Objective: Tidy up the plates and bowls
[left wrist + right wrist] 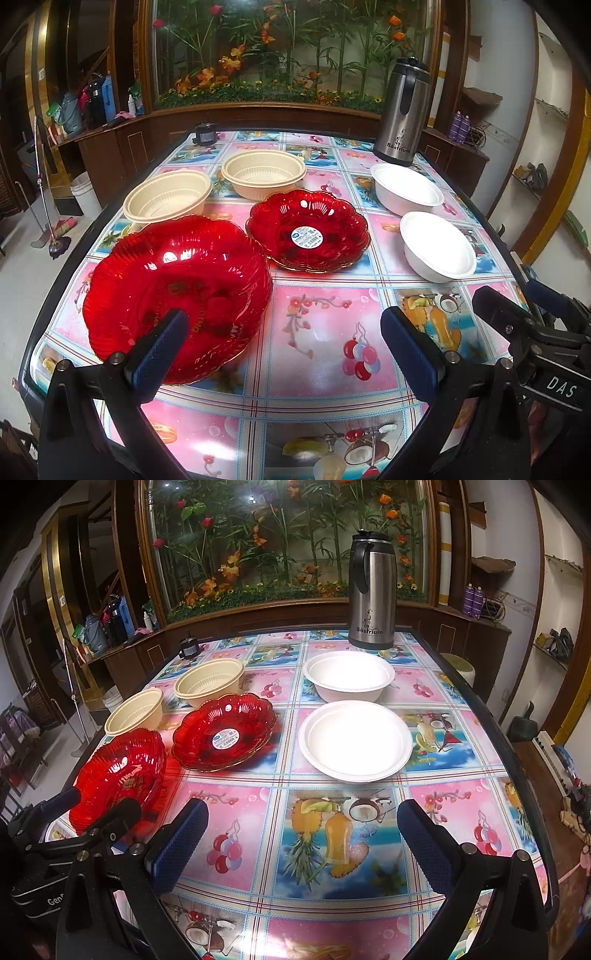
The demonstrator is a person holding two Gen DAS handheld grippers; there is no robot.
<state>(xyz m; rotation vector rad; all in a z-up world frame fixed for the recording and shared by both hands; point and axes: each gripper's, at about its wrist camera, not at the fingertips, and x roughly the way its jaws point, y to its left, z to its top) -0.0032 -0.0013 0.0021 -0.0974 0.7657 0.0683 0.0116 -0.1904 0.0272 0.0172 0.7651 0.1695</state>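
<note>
Our jaws stand wide on both the left gripper (284, 354) and the right gripper (301, 843), holding nothing. Nearest, the scalloped red translucent plastic plate (177, 295) sits by the surface's (325, 332) edge; a clumsy pinch could tip it off. Farther back, thin white foam bowls (354, 738) may crush.

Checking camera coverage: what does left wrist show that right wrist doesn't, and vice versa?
Left wrist only: the mop on the floor beyond the table's left edge, and the right gripper entering at right. Right wrist only: a green-topped stool past the table's right edge, and the left gripper at lower left. Shared: two red plates, two beige bowls, two white bowls, the steel flask, the patterned tablecloth.
</note>
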